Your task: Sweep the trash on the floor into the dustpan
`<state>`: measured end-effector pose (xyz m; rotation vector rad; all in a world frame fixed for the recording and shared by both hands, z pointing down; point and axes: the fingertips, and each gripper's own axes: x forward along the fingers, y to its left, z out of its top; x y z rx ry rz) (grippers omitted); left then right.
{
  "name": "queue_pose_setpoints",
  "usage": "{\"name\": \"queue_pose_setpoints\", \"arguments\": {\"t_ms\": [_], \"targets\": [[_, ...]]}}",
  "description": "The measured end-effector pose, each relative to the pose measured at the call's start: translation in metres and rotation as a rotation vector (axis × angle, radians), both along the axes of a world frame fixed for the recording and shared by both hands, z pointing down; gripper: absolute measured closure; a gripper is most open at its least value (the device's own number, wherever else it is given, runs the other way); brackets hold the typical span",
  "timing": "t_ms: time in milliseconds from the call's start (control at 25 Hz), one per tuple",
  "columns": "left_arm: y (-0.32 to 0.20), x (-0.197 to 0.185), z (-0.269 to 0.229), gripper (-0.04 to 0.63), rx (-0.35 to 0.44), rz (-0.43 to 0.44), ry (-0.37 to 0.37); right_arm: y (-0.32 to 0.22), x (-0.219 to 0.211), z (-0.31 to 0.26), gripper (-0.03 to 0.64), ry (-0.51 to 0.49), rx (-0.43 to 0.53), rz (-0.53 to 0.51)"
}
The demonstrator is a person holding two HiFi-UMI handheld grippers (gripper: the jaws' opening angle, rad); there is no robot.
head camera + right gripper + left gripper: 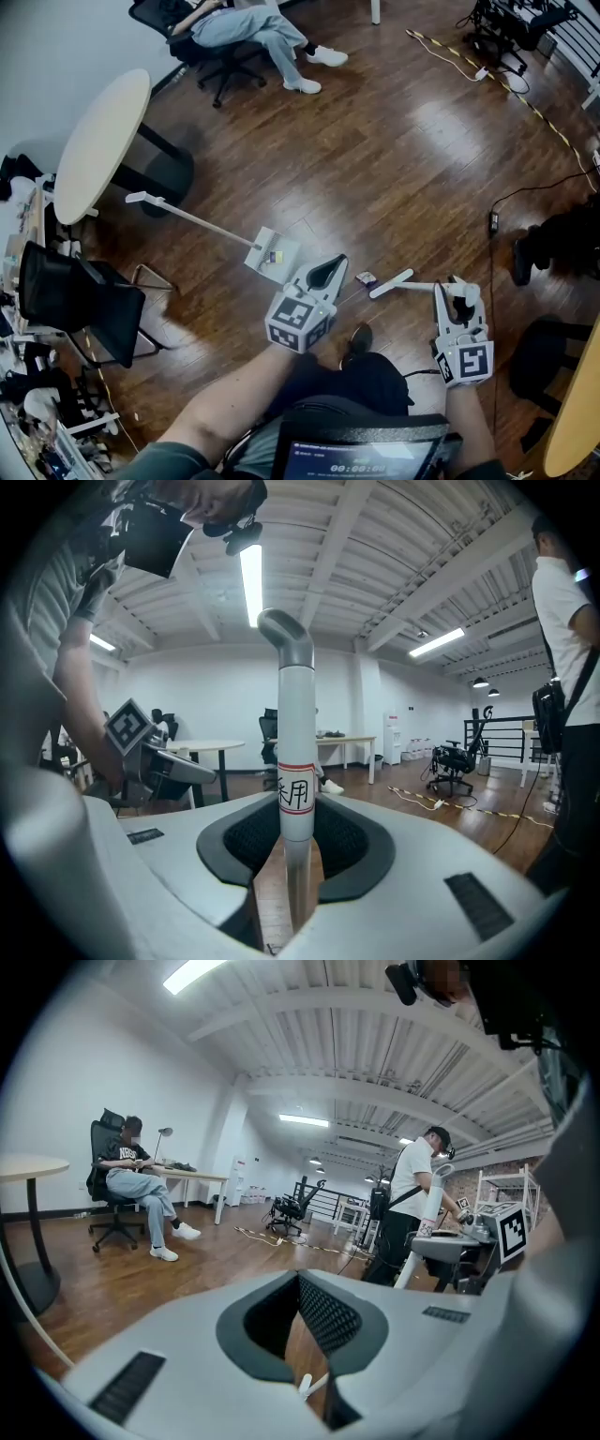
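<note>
A white long-handled dustpan (271,255) lies on the wood floor, small coloured scraps in its pan, its handle running up-left. A small dark piece of trash (366,278) lies on the floor just right of it. My left gripper (333,265) hovers between the pan and that scrap, shut and holding nothing (314,1335). My right gripper (457,289) is shut on the white broom handle (394,282). In the right gripper view that handle (295,761), with a red-edged label, stands upright between the jaws (295,855). The broom head is hidden.
A round cream table (98,141) and a black chair (75,295) stand to the left. A seated person (253,33) is at the far end. Cables (469,66) cross the floor at the far right. Another person (408,1204) stands by a rack.
</note>
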<state>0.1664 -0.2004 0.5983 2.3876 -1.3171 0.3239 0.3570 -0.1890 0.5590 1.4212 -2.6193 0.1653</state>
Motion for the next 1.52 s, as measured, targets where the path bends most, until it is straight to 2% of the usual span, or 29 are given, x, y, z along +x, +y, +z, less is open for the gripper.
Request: {"name": "queue_pose_setpoints", "arguments": {"t_ms": [200, 360, 480, 600, 760, 880, 1080, 1240, 1520], "targets": [[0.003, 0.009, 0.003, 0.594, -0.015, 0.028, -0.018, 0.004, 0.025, 0.031, 0.502, 0.060, -0.056, 0.001], [0.002, 0.004, 0.003, 0.594, -0.024, 0.002, -0.012, 0.006, 0.037, 0.050, 0.502, 0.102, -0.091, -0.025], [0.002, -0.002, 0.006, 0.594, -0.026, -0.011, -0.020, -0.002, 0.025, 0.059, 0.502, 0.111, -0.100, -0.072], [0.001, -0.013, 0.006, 0.594, -0.025, -0.039, -0.017, -0.013, -0.006, 0.066, 0.502, 0.126, -0.097, -0.150], [0.002, -0.038, 0.005, 0.594, -0.016, -0.087, -0.009, -0.023, -0.067, 0.069, 0.502, 0.137, -0.087, -0.286], [0.007, -0.074, 0.011, 0.594, -0.015, -0.139, -0.012, -0.026, -0.124, 0.076, 0.502, 0.145, -0.107, -0.393], [0.024, -0.153, 0.017, 0.594, -0.010, -0.211, -0.058, -0.030, -0.229, 0.081, 0.502, 0.121, -0.107, -0.534], [0.036, -0.224, 0.030, 0.594, -0.035, -0.327, -0.052, -0.033, -0.309, 0.091, 0.503, 0.122, -0.089, -0.640], [0.065, -0.355, 0.040, 0.594, -0.054, -0.458, -0.038, -0.018, -0.454, 0.110, 0.503, 0.135, -0.101, -0.816]]}}
